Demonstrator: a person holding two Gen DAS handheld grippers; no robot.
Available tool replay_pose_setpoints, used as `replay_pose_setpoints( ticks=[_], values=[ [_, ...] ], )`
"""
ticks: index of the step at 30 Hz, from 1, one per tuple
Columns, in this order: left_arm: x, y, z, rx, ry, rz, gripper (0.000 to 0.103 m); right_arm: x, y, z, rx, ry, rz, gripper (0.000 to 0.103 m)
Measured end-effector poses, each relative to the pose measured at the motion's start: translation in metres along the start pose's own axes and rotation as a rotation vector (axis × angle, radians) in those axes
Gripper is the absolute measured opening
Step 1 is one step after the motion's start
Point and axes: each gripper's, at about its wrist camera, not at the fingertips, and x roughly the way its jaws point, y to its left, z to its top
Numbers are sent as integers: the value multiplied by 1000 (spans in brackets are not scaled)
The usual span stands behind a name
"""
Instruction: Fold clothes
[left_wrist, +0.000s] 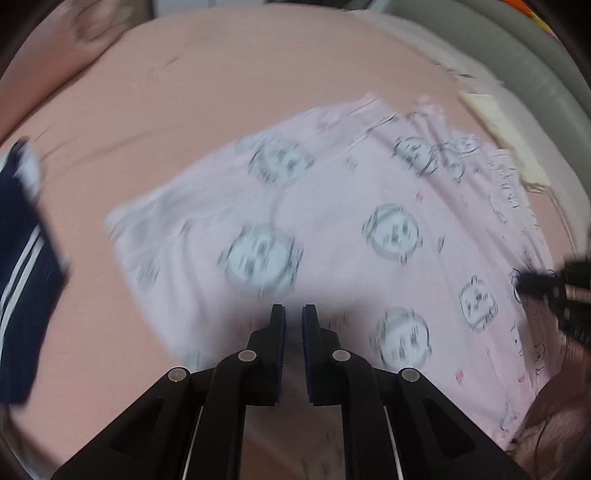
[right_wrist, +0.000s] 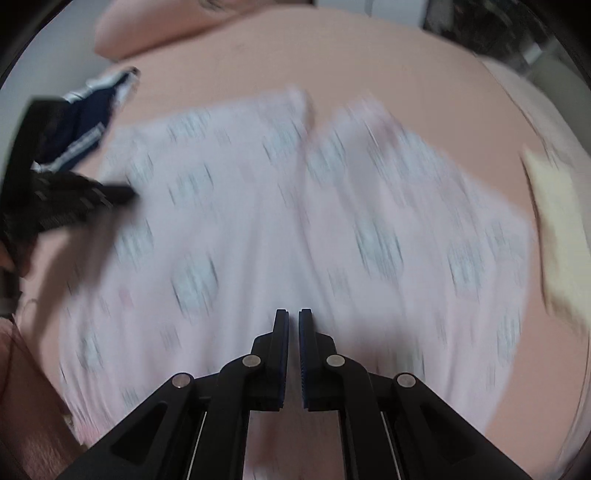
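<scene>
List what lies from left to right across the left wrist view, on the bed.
Navy striped garment → pink printed garment → the other tongs reaching in at the right edge. All lie over the peach bedsheet.

blur: pink garment (right_wrist: 280, 221) print unreadable | cut off: navy striped cloth (left_wrist: 22, 266) at left edge
</scene>
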Motion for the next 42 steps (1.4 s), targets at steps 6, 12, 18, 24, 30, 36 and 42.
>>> replay_pose_setpoints(
  ticks=[6,12,18,24,30,36,42],
  values=[
    [-27,-72,-35,74,16,-150,8,-12,-22,-66,111,-4,61,4],
    [1,-94,-75,162,205,-85,8,-18,-21,-90,62,6,39,5],
    [-17,-74,-112,104,259,4,8,-33,-56,-119,159,-23,64,5],
    [-5,-105,-125,131,198,-55,9,-41,-19,-116,85,-102,89,5],
    [-7,-96,-148,78,237,-76,9,-49,-88,-138,270,-100,23,5],
    [2,-125,-154,286,314,-12,8,-71,-132,-108,284,-168,2,6],
    [-6,-170,-49,266,50,-105,10,-75,-160,-27,235,-244,-59,6]
  ],
)
